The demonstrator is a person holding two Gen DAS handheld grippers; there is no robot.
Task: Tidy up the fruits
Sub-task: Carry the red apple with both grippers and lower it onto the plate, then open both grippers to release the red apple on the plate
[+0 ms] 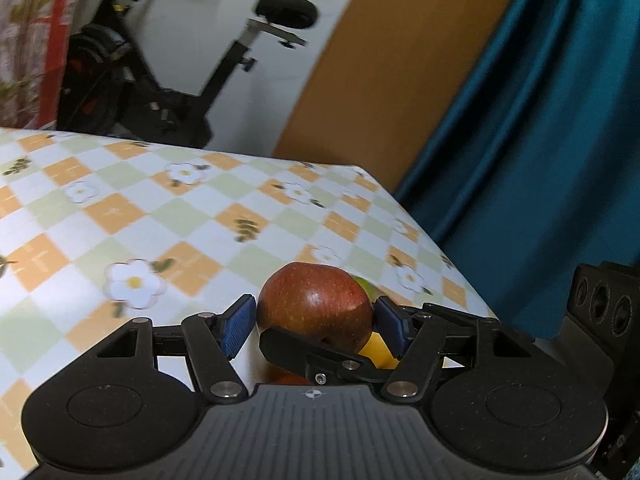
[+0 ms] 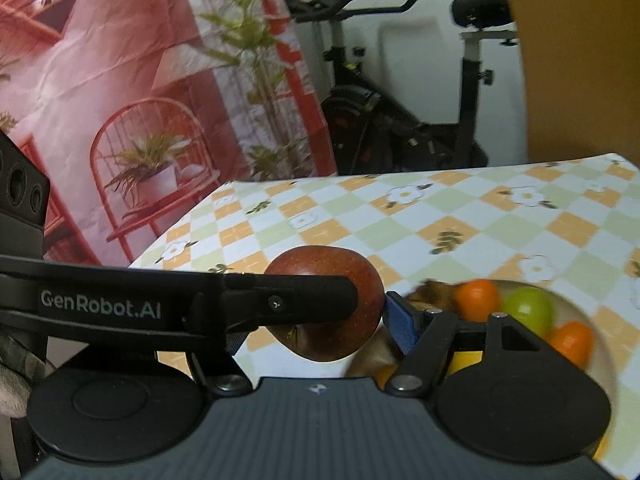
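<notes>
A: Since the red apple (image 1: 316,300) sits between the blue pads of the left hand-held gripper (image 1: 316,314), that gripper is about half open and closed on the fruit. A black finger of the right hand-held gripper (image 2: 320,312) crosses under it. Both seem to clamp the one apple, crosswise, above the tabletop (image 1: 160,220).

B: So the step looks like carrying an apple. Where to?

A: Probably the white plate (image 2: 600,360) just beyond, at the right of the right wrist view. It already holds two oranges (image 2: 478,294) and a green fruit (image 2: 528,308). The next move calls for lowering the apple into a free spot there, and one gripper must let go first.

B: What cannot be read?

A: The right gripper's left pad is hidden behind the other gripper's arm, so only its right pad is seen touching. A brown blur beside the oranges and a yellow thing under the apple cannot be named. Farther off stands an exercise bike (image 1: 192,72) — blurred.
</notes>
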